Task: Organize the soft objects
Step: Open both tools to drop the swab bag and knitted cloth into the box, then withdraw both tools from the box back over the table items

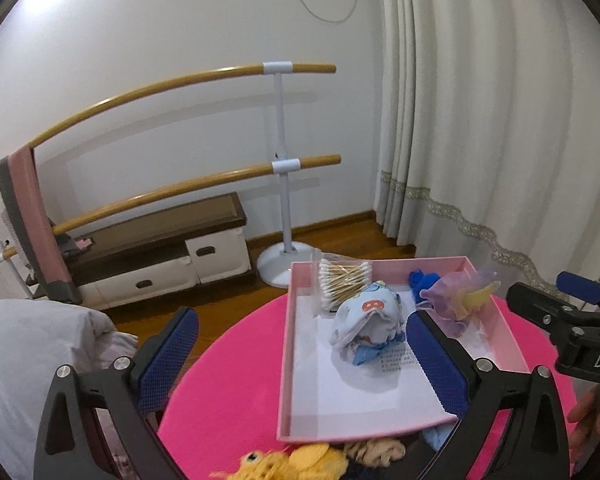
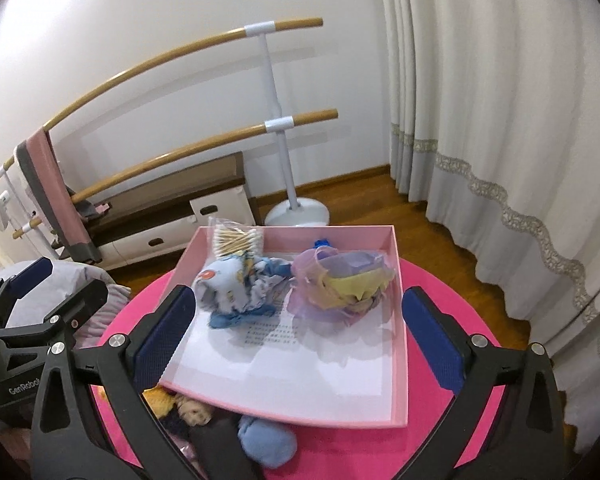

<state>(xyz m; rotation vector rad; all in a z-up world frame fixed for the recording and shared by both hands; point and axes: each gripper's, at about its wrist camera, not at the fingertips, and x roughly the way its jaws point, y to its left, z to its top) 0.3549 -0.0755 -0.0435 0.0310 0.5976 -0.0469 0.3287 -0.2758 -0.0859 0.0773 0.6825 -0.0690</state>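
Both grippers, left (image 1: 300, 344) and right (image 2: 298, 332), gape wide, empty; reaching for toys (image 2: 196, 408) at six o'clock could nudge the tray (image 2: 400, 360).

The near half of the pink tray (image 2: 398, 364) lies bare, only white paper (image 2: 284, 364) lining it, so there is room to come down there. The far half is crowded: a patterned blue cloth bundle (image 2: 236, 280) on the left, a pastel mesh bundle (image 2: 340, 284) just beside it on the right, a bag of cotton swabs (image 2: 236, 240) in the far left corner. Small soft toys (image 2: 192, 408) block the table's (image 2: 364, 448) near edge
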